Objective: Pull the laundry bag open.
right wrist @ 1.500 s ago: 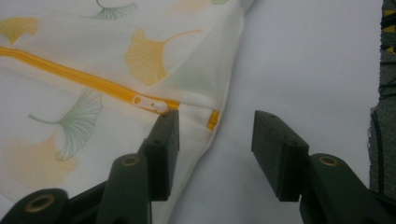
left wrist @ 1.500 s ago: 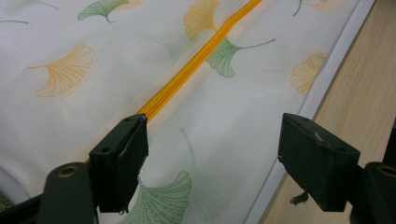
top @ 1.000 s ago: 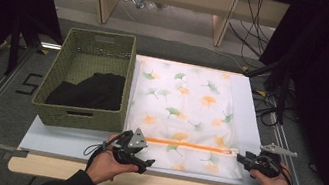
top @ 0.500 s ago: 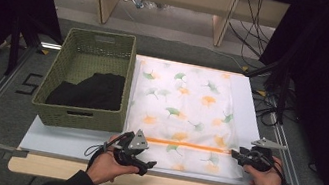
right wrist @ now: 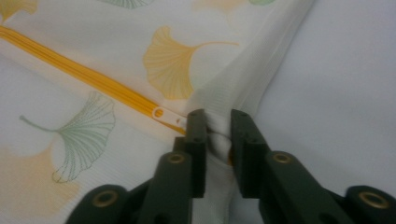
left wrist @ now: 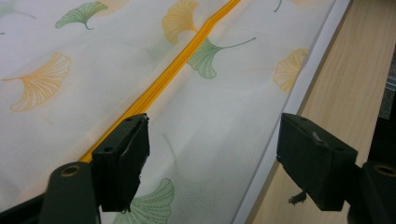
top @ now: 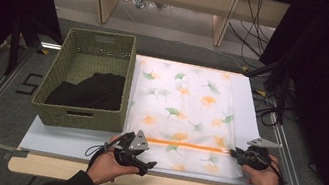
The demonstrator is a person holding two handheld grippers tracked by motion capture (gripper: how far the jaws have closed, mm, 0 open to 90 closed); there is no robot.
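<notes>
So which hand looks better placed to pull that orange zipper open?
Probably the left: its claw hangs open over the zipper, free to act, though the pull lies beside the right claw, just closed on the bag's edge.

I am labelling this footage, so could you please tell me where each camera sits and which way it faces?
High view: fixed above the person's side, looking forward and down on the table; both hands and forearms show.
Left gripper view: rides the left gripper, looking along its open jaws over the leaf-print bag.
Right gripper view: rides the right gripper, whose jaws have just been closing, pinching bag fabric beside the zipper pull.
Shared: all three show the bag's orange zipper.
</notes>
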